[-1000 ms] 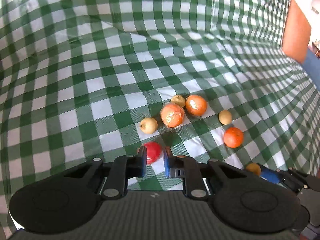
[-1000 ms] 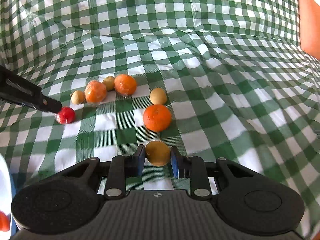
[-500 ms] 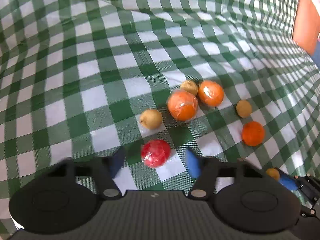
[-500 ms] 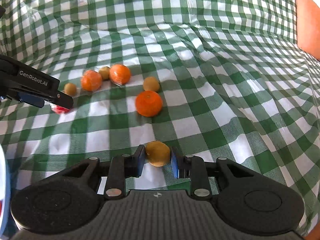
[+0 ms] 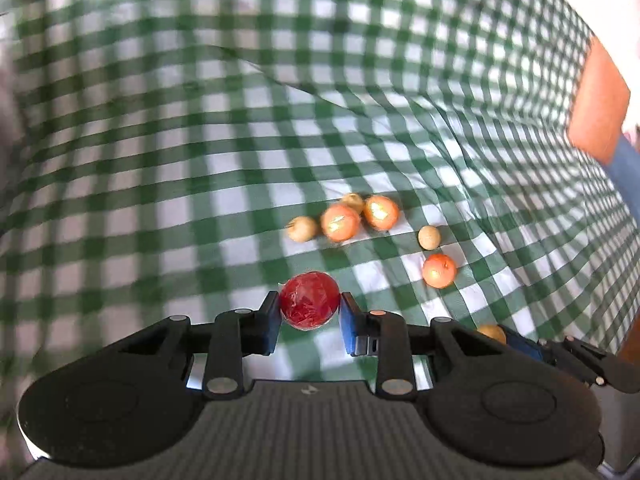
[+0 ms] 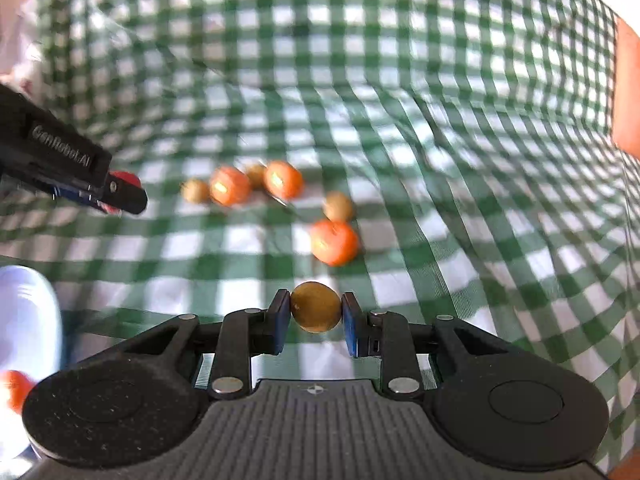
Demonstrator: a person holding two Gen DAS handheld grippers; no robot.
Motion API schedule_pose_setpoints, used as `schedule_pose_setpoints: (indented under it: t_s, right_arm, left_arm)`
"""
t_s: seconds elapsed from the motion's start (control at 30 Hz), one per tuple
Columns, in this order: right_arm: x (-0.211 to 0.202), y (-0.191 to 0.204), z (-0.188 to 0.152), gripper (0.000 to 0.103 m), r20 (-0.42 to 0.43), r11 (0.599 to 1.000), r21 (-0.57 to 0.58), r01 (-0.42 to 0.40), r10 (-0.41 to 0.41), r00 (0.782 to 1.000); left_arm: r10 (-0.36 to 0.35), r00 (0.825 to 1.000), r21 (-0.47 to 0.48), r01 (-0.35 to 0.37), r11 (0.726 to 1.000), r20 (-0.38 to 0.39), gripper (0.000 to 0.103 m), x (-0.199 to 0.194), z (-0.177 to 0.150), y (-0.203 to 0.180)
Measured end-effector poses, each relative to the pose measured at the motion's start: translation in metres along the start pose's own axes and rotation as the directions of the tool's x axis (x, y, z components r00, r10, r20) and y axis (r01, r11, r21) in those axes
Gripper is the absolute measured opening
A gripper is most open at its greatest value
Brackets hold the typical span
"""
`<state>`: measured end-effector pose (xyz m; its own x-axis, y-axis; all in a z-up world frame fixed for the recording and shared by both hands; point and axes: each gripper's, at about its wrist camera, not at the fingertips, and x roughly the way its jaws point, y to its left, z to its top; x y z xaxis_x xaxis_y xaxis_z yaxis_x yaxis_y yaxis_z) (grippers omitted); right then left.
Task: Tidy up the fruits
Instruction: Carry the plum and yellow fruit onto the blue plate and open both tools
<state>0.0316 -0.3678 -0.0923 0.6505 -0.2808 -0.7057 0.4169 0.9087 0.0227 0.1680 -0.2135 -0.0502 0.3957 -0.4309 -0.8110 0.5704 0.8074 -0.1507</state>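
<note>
My left gripper (image 5: 309, 313) is shut on a red fruit (image 5: 309, 300) and holds it above the green checked cloth (image 5: 160, 160). My right gripper (image 6: 315, 314) is shut on a small brown-yellow fruit (image 6: 316, 306), also lifted off the cloth. Several fruits lie on the cloth ahead: two wrapped orange ones (image 5: 340, 222) (image 5: 381, 212), two small tan ones (image 5: 303, 228) (image 5: 429, 237) and a lone orange (image 5: 439, 270). The left gripper with its red fruit (image 6: 124, 179) shows at the left of the right wrist view.
A white container (image 6: 24, 320) with an orange-red fruit (image 6: 14, 394) in it sits at the lower left of the right wrist view. An orange surface (image 5: 598, 108) lies past the cloth's right edge. The cloth is wrinkled.
My left gripper opened around the red fruit, then shut on it and lifted it. My right gripper, still holding the brown-yellow fruit, has drawn back from the fruit group.
</note>
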Motion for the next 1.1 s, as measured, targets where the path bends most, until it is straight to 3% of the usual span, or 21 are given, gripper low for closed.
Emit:
schedule_pose_setpoints:
  t_s: [0.2, 0.47, 0.73, 1.1]
  right_arm:
    - [-0.06, 0.049, 0.007, 0.029, 0.034, 0.985, -0.105, -0.14, 0.145, 0.989]
    - [-0.13, 0.128, -0.017, 0.029, -0.035, 0.932, -0.167, -0.322, 0.321, 0.946]
    - [-0.167, 0.168, -0.038, 0.029, -0.064, 0.913, -0.223, -0.341, 0.335, 0.94]
    - [-0.177, 0.176, -0.041, 0.029, -0.047, 0.915, -0.242, -0.322, 0.32, 0.946]
  left_arm:
    - [0.081, 0.996, -0.097, -0.078, 0.992, 0.031, 0.034, -0.082, -0.045, 0.034]
    - [0.111, 0.993, -0.18, -0.1, 0.979, 0.052, 0.034, -0.154, -0.104, 0.076]
    - [0.115, 0.992, -0.22, -0.1, 0.97, 0.054, 0.034, -0.183, -0.139, 0.097]
    - [0.103, 0.992, -0.237, -0.083, 0.968, 0.075, 0.034, -0.188, -0.14, 0.101]
